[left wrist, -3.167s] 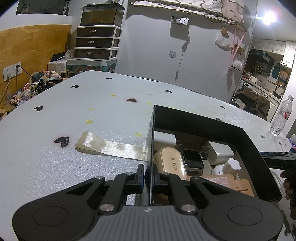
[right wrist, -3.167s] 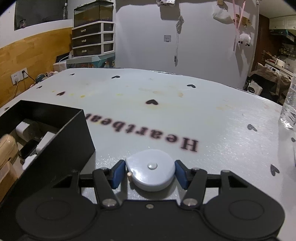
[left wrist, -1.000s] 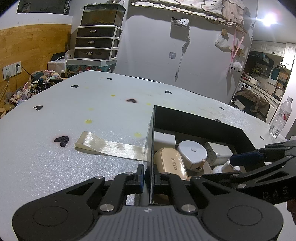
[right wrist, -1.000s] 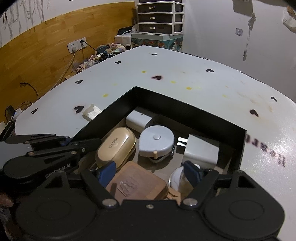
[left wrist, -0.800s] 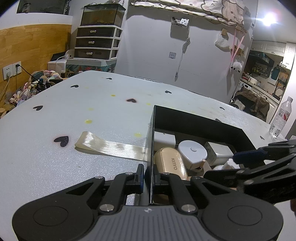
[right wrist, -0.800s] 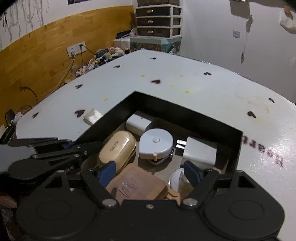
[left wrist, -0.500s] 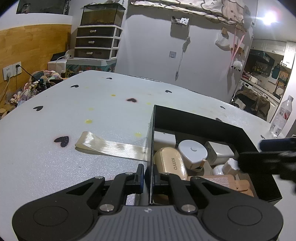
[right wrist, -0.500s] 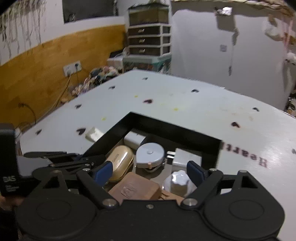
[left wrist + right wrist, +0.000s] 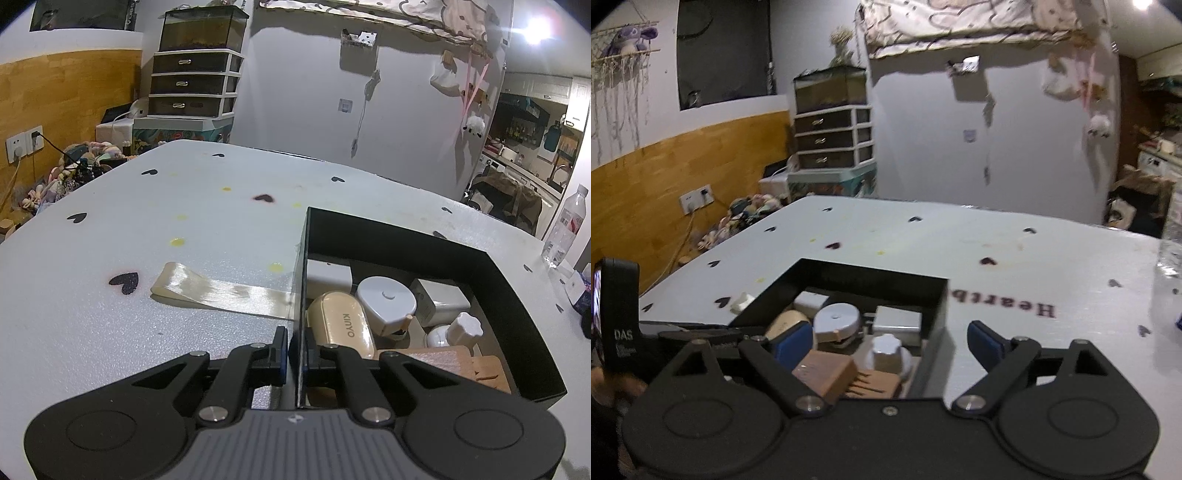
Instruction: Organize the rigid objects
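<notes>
One tape measure (image 9: 836,319) (boxed) — beneath right tongs (image 9: 886,341).

Black grippers (image 9: 884,343), blue pads (image 9: 982,345), silver screws, "DAS" mark.

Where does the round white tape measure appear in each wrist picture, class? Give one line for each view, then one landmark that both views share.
Left wrist view: the tape measure lies right of centre, inside the black box, right of the beige case.
Right wrist view: the tape measure lies left of centre, low, in the same box, above the open right gripper.
Shared landmark: the drawer unit by the wall.
</notes>
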Demonstrator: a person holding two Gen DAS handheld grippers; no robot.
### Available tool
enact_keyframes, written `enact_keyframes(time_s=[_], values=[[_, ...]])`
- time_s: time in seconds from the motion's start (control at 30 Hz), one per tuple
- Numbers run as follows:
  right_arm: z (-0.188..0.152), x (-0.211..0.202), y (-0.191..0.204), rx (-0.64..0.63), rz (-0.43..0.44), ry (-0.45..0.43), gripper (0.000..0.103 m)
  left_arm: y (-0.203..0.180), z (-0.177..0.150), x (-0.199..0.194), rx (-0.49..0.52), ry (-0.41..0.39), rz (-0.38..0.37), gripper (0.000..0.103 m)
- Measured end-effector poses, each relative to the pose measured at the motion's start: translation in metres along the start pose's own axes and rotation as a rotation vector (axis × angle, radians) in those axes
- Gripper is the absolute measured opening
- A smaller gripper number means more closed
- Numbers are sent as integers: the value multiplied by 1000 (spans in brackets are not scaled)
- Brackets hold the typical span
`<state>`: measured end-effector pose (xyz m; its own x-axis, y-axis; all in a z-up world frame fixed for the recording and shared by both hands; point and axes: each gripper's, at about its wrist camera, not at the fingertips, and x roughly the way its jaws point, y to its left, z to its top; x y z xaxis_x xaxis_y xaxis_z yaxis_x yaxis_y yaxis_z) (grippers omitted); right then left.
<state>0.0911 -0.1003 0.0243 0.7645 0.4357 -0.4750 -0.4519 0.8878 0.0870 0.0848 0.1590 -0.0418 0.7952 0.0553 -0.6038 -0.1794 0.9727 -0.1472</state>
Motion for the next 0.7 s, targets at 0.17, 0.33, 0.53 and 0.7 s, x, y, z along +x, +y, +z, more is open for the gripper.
enact_keyframes(time_s=[0.17, 0.33, 0.53, 0.7], values=[[-11, -10, 1, -15, -33, -37, 94, -1, 0, 0, 5, 1, 4, 7], [-25, -14, 6, -26, -43, -37, 98, -1, 0, -1, 6, 2, 5, 7], [-41, -11, 9, -24, -46, 10, 100, -2, 0, -1, 9, 2, 8, 7], [-44, -11, 7, -11, -54, 13, 101, -2, 1, -1, 10, 3, 10, 7]])
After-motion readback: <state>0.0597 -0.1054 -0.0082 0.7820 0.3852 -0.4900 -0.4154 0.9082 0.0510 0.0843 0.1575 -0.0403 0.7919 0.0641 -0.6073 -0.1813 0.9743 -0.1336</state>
